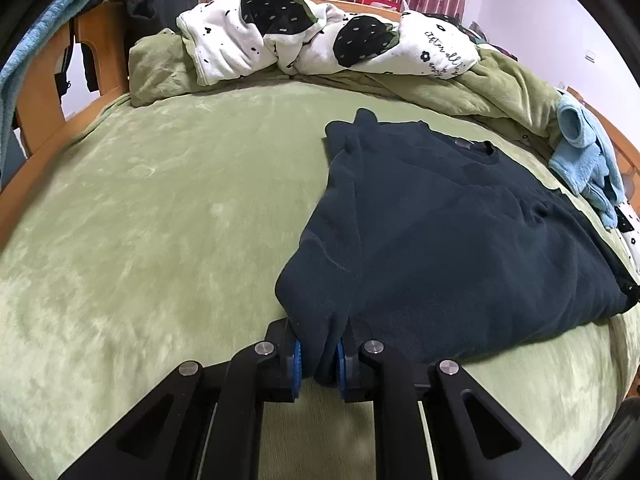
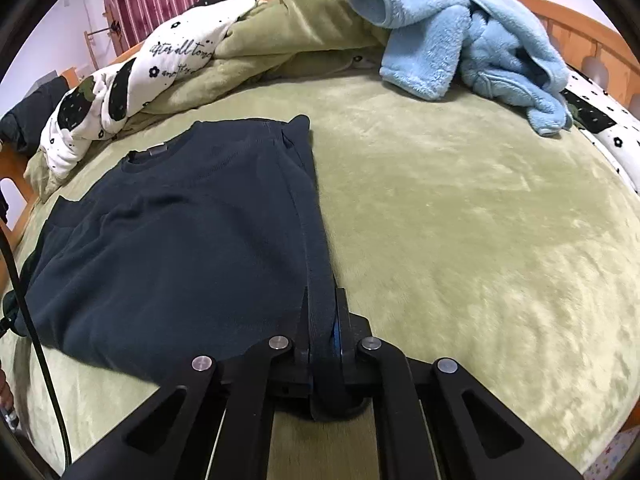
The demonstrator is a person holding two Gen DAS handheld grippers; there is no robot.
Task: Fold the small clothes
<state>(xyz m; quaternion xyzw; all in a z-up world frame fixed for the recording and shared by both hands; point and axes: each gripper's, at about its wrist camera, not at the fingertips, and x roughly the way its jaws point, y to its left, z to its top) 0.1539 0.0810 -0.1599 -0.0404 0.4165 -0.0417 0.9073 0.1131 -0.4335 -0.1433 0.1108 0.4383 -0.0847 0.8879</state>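
A dark navy sweater (image 1: 452,232) lies flat on the green bed cover (image 1: 160,220), collar toward the far side, both sides folded in. My left gripper (image 1: 319,354) is shut on the near left corner of its hem, cloth bunched between the blue pads. In the right wrist view the same sweater (image 2: 180,240) spreads to the left. My right gripper (image 2: 322,336) is shut on the hem's near right corner, where the folded edge runs straight away from the jaws.
A light blue fleece garment (image 2: 468,44) lies crumpled at the far right of the bed. A white quilt with black strawberry print (image 1: 320,36) and a bunched green blanket (image 1: 508,88) line the far edge. A wooden bed frame (image 1: 44,92) borders the left side. A black cable (image 2: 28,300) hangs at left.
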